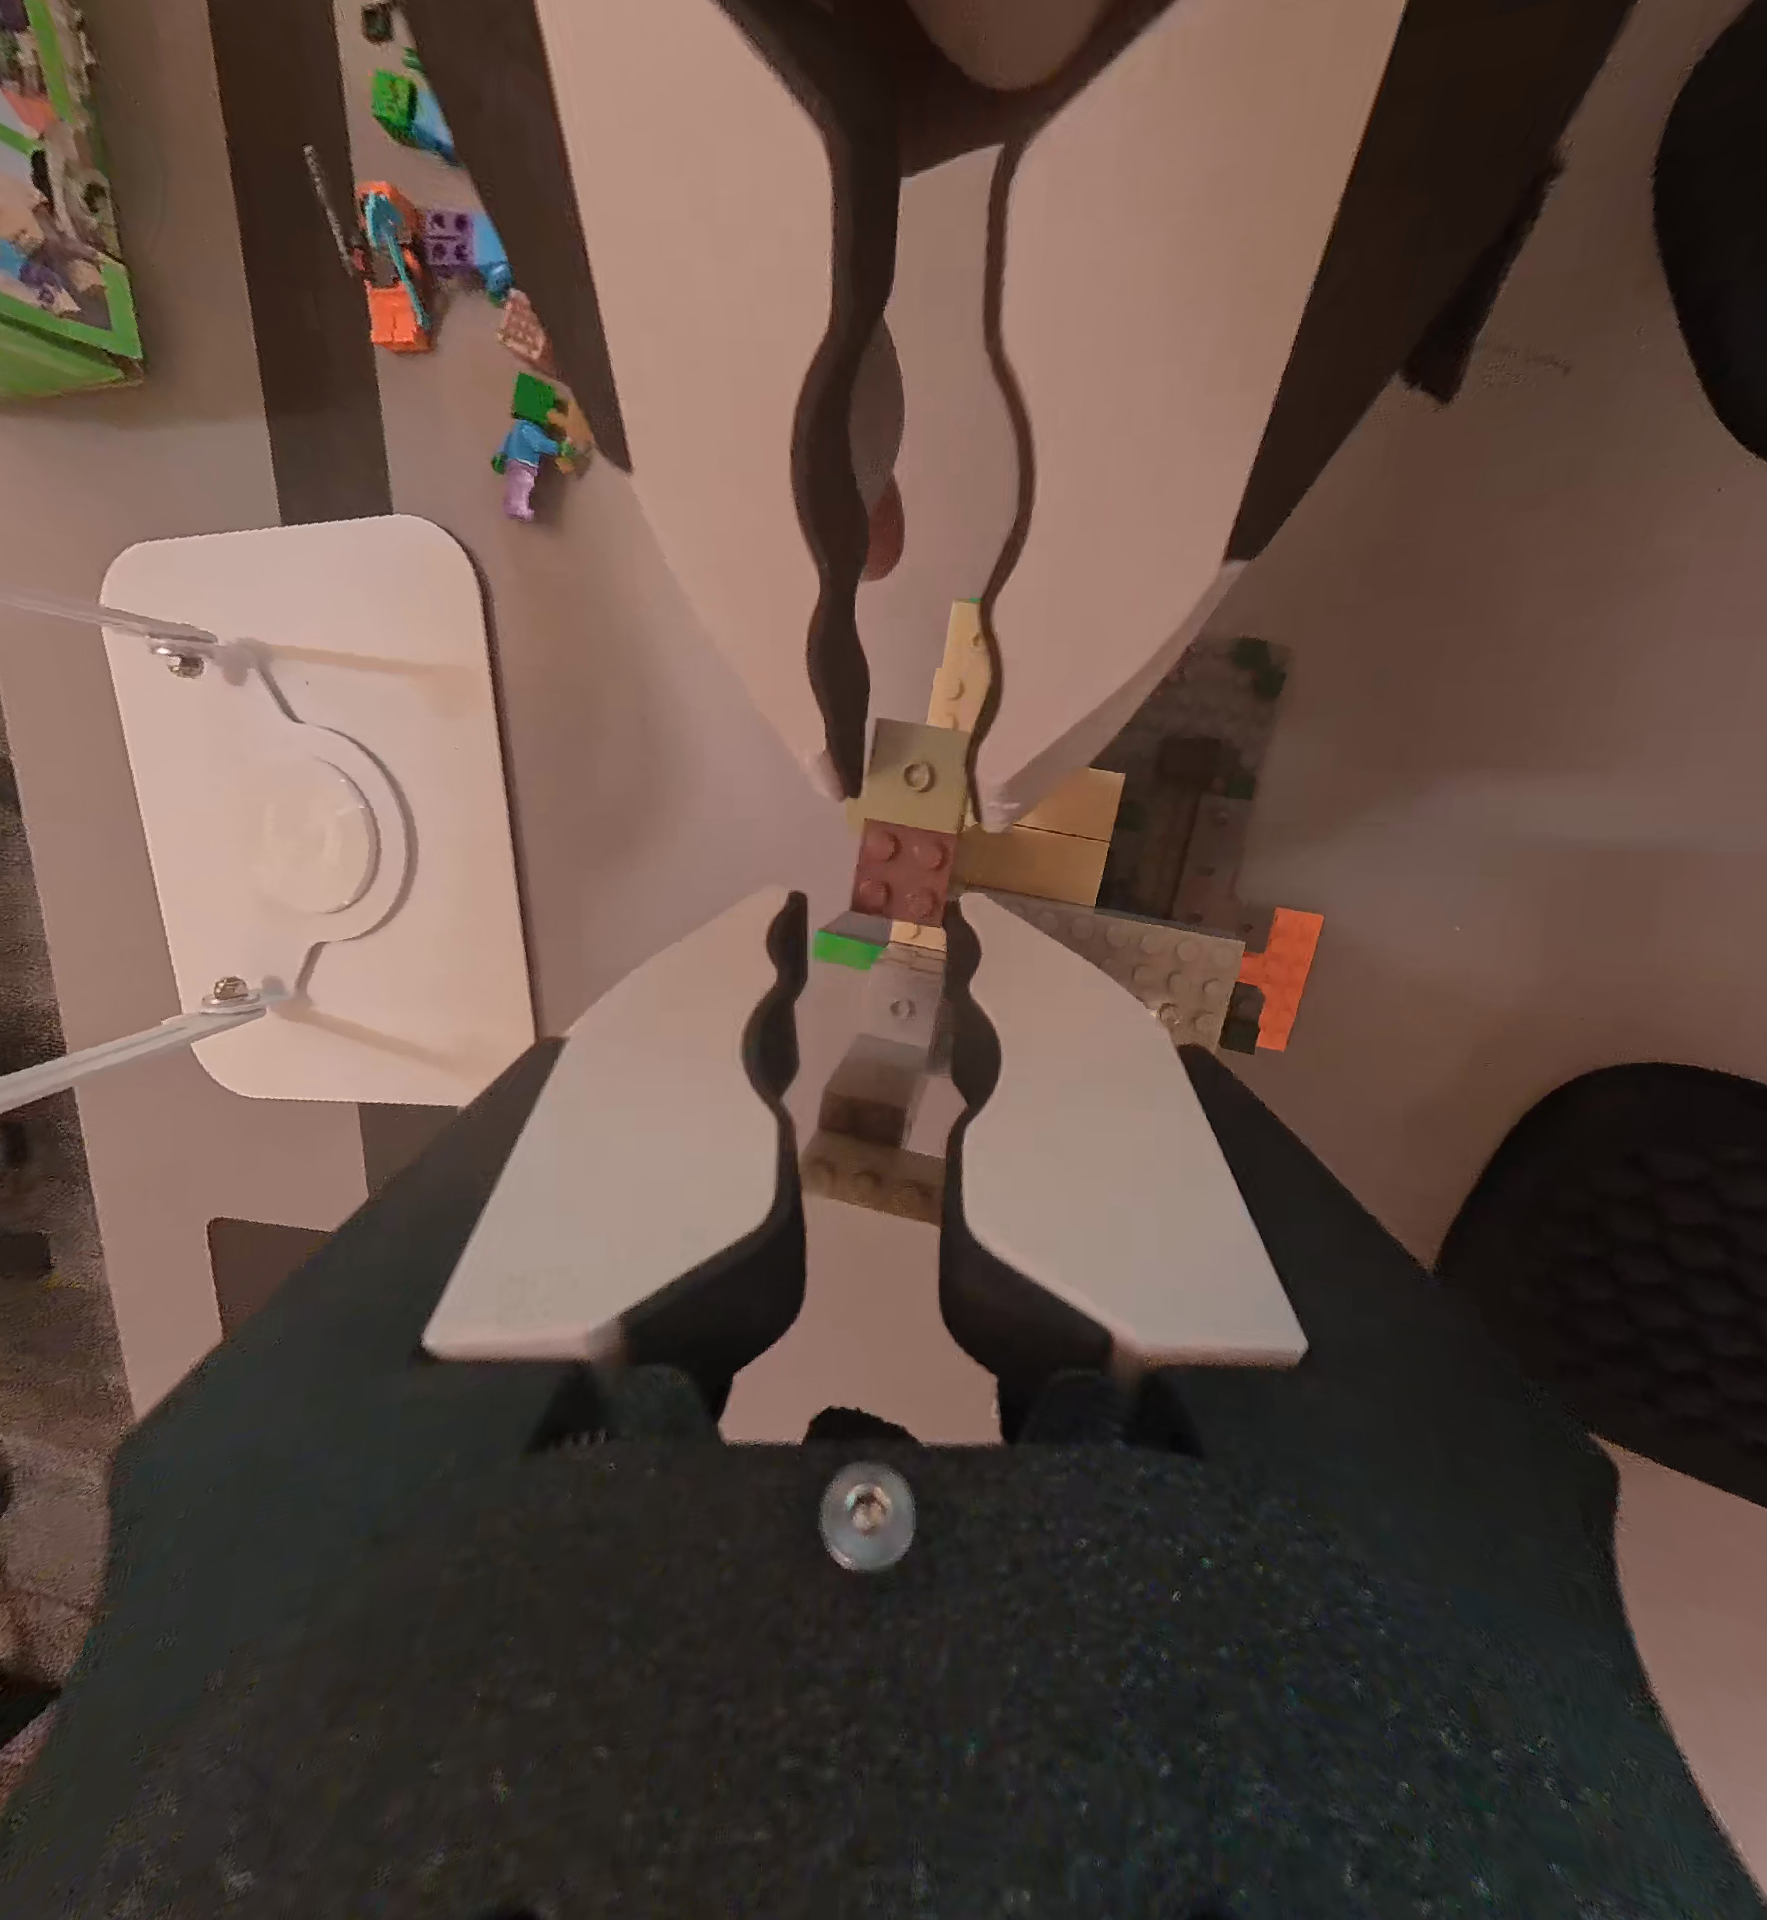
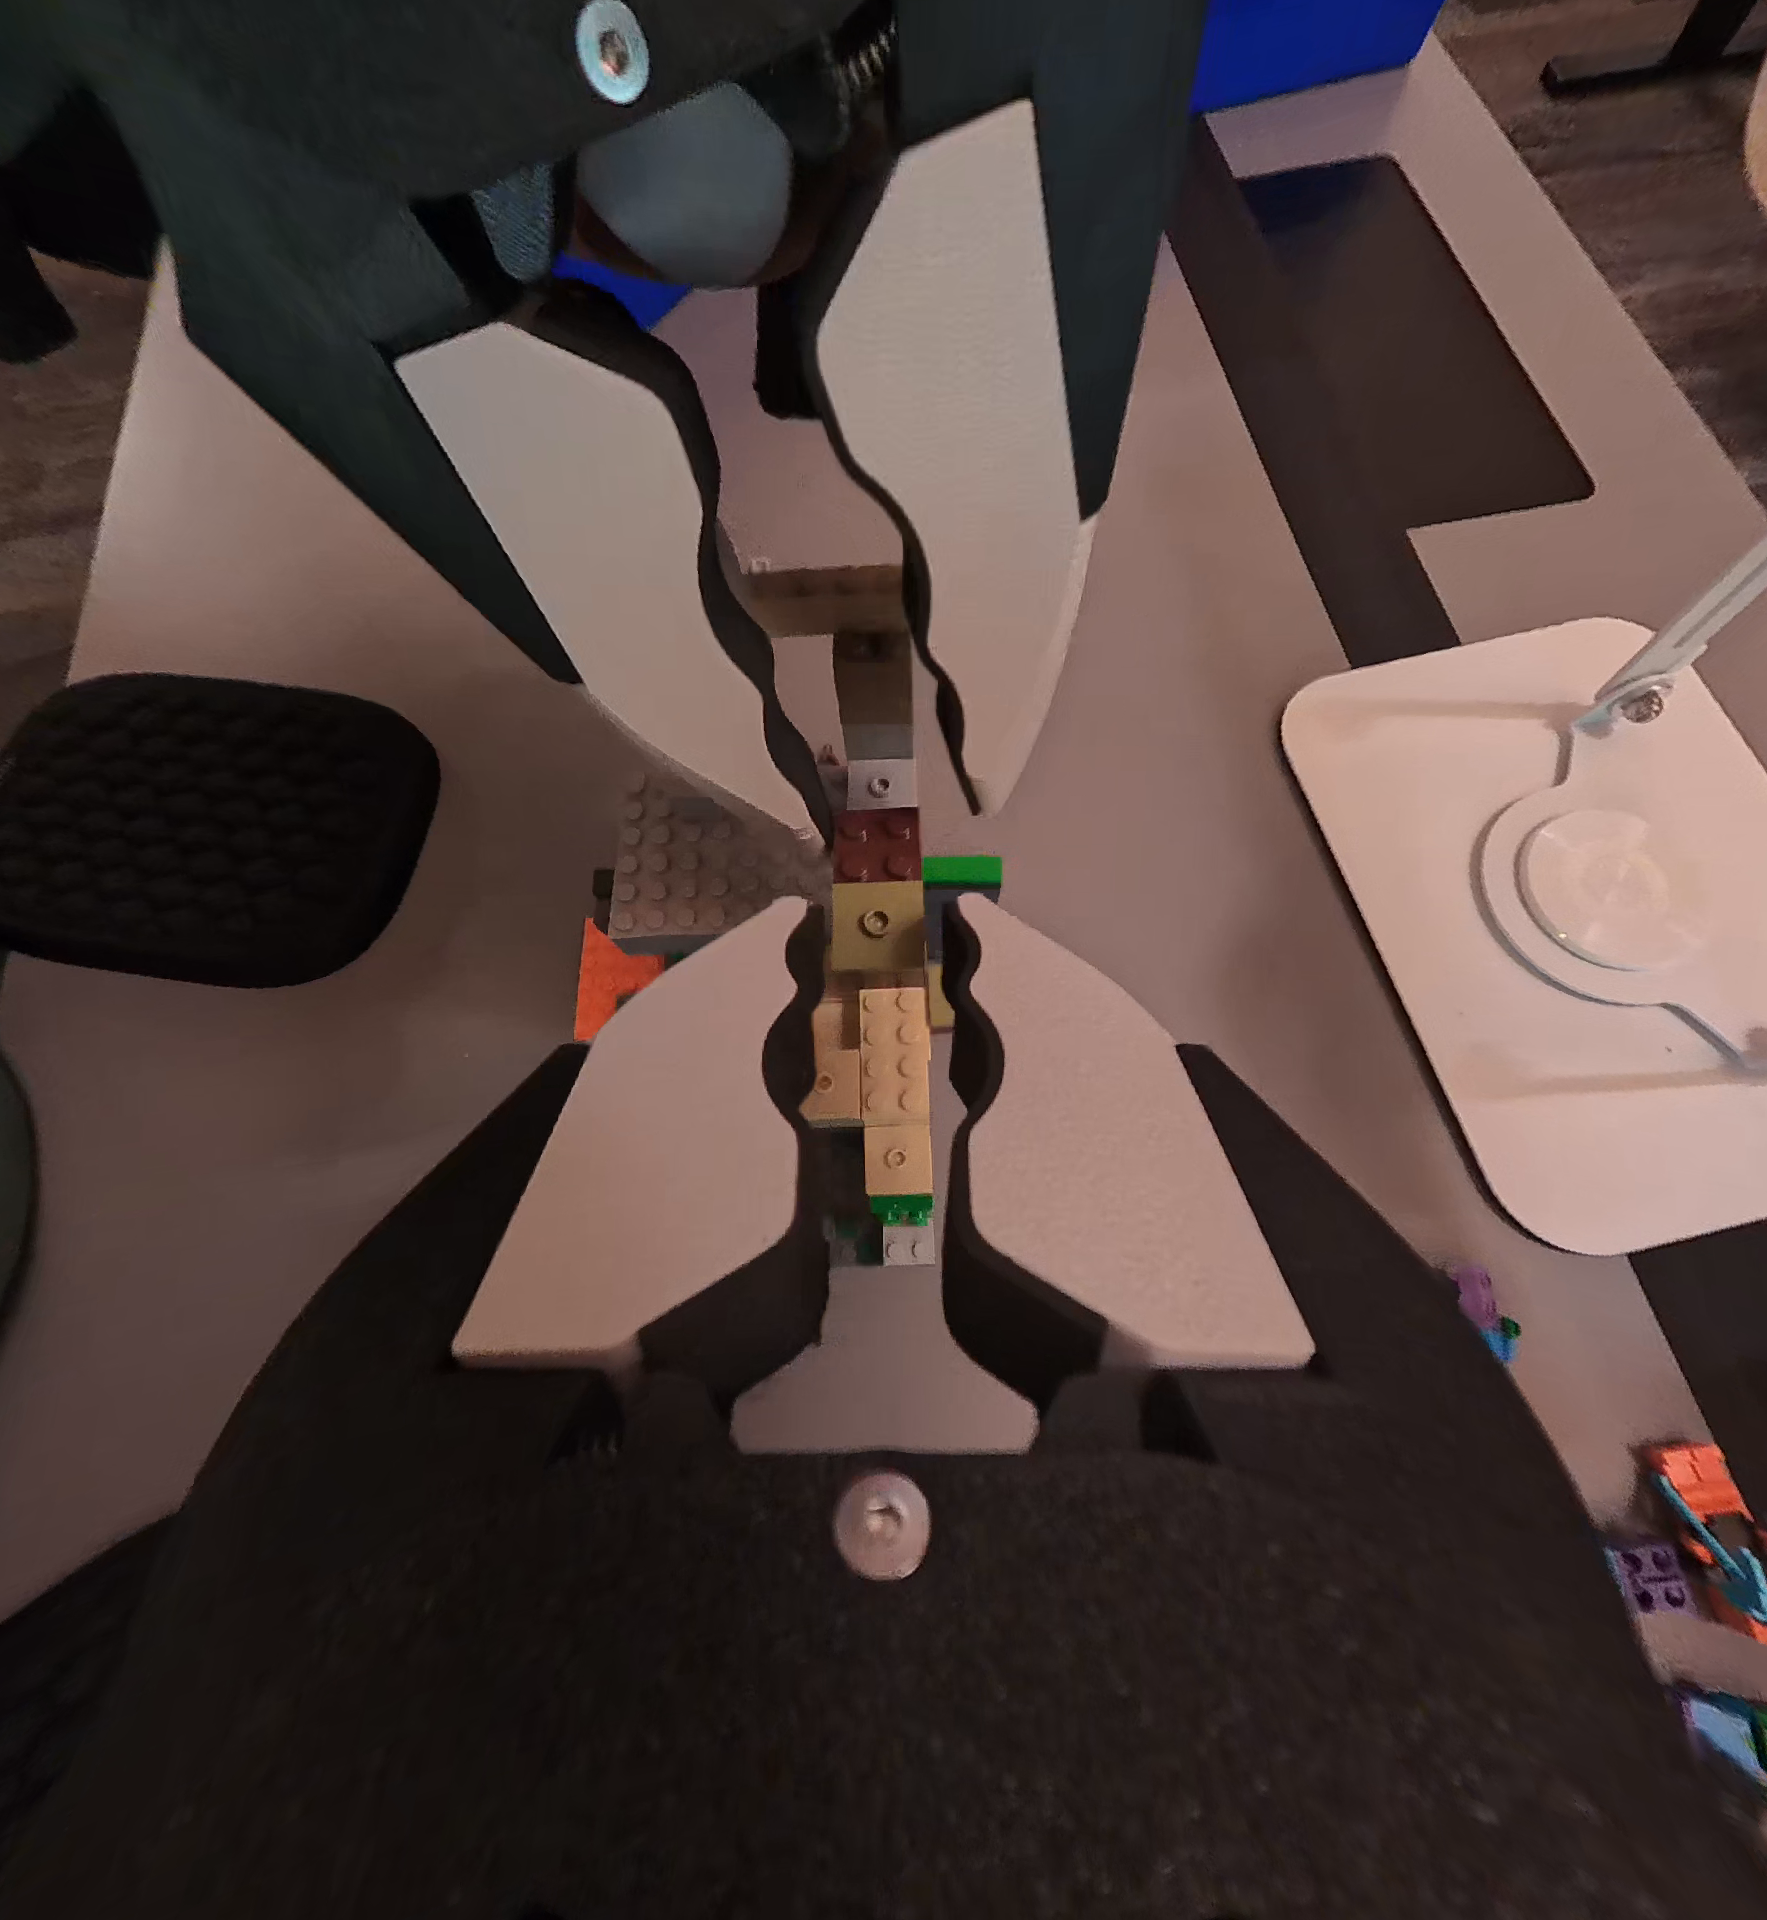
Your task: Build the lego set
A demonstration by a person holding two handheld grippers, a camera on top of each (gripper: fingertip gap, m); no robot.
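Note:
The lego build [image 1: 1035, 862] stands on the white table, a stack of tan, grey and green bricks on a grey plate [image 2: 687, 873] with an orange piece [image 1: 1284, 977]. My left gripper [image 1: 874, 909] straddles the build by a brown 2x2 brick [image 1: 905, 873]. One finger touches the brick and the other sits by a green piece [image 1: 843, 948]. My right gripper [image 2: 879, 914] faces it and is shut on an olive single-stud block [image 2: 874, 925] next to the brown brick. Each gripper also shows in the other's view, the right gripper [image 1: 915, 792] and the left gripper [image 2: 898, 821].
A white lamp base [image 1: 318, 810] lies beside the build and also shows in the right wrist view [image 2: 1585, 935]. Loose pieces [image 1: 396, 265], a minifigure [image 1: 536, 447] and the set's box [image 1: 17, 197] lie farther off. A black mesh pad [image 2: 193, 831] sits on the other side. Both grippers' tips are close together, under 4 cm apart.

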